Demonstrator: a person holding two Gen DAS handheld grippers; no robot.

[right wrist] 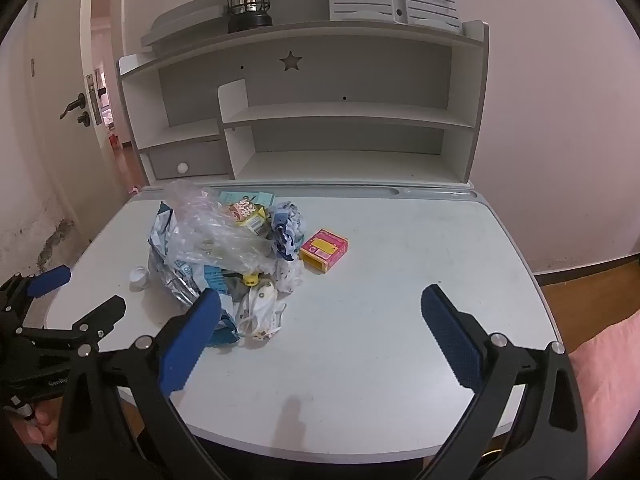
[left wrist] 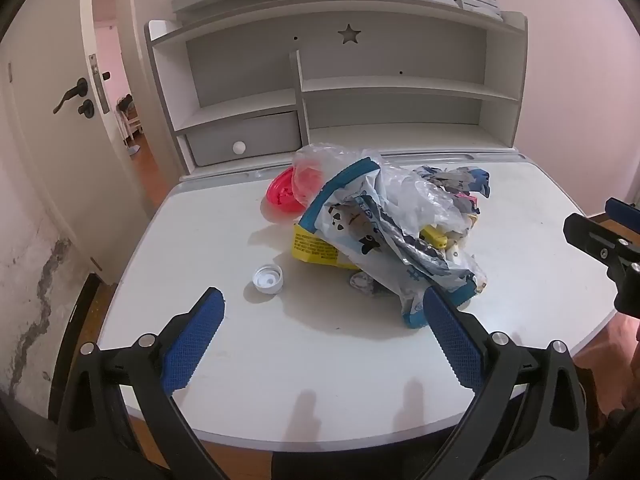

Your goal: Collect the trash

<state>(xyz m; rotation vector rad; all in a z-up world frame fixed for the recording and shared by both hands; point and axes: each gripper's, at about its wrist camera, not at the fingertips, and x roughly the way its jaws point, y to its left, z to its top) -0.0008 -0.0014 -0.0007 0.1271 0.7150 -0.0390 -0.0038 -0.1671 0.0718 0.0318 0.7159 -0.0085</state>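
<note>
The trash pile lies mid-desk. Left of it: white cap; behind: red lid; right: pink box. Left gripper and right gripper both spread wide, empty, near the pile's front edge.

A heap of trash sits mid-worktop: a crumpled blue-and-white printed bag with a yellow label, clear plastic film draped over it, and wadded wrappers. At its 11 o'clock, in the left view, a red lid lies flat; at 8 o'clock a white bottle cap rests open side up. A pink-and-yellow box lies just beside the heap at 3 o'clock.
</note>
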